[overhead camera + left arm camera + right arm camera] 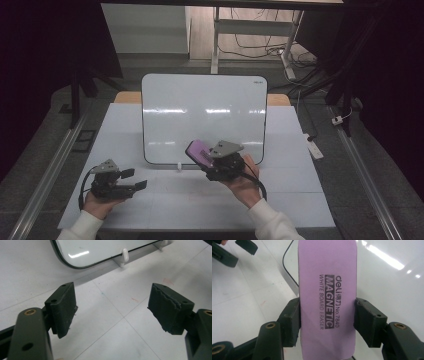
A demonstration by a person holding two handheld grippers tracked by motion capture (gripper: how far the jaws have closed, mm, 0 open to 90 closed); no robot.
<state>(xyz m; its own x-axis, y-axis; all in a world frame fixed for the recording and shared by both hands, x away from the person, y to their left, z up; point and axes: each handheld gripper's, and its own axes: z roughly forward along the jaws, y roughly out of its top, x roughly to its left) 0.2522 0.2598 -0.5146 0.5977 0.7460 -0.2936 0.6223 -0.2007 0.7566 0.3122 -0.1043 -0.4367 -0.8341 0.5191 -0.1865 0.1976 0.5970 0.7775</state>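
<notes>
White table point(165, 205), purple eraser point(327, 300) clamped between right claw point(327, 322) pads — seemingly over whiteboard point(200, 110)

High view overhead; gripper views close, sharing whiteboard point(204, 117).

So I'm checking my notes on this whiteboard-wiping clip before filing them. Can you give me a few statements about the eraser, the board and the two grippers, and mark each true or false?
1. The right gripper is shut on the pink magnetic whiteboard eraser. True.
2. The left gripper holds a marker. False: its jaws stand open with nothing between them.
3. The whiteboard stands propped on small white feet on the table. True.
4. The whiteboard is covered in writing. False: its surface looks blank, with only light reflections.
5. The eraser lies flat on the table. False: it is held up in front of the board's lower edge.
</notes>
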